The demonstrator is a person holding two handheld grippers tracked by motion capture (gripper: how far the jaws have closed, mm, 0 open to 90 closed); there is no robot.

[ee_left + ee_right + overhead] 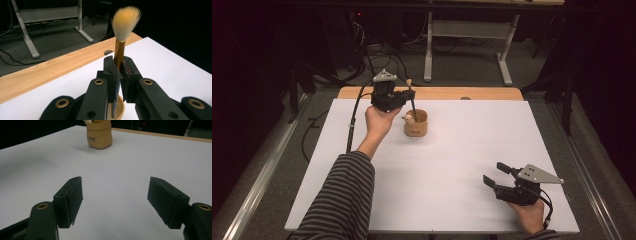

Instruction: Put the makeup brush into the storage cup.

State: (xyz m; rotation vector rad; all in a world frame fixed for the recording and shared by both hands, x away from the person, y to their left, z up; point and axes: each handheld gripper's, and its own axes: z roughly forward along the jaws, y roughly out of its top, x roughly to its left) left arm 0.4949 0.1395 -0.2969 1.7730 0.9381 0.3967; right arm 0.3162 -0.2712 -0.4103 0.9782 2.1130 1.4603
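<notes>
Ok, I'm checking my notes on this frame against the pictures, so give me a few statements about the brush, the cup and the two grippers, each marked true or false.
1. The left gripper is shut on the brush. True.
2. The brush points bristles down. False: the bristles are at the top, with the handle running down towards the cup.
3. The right gripper holds a second brush. False: its jaws stand open with nothing between them.
4. The cup stands on the white table top, near its far edge. True.
5. The right gripper is beside the cup. False: it is well apart, at the near right of the table.
</notes>
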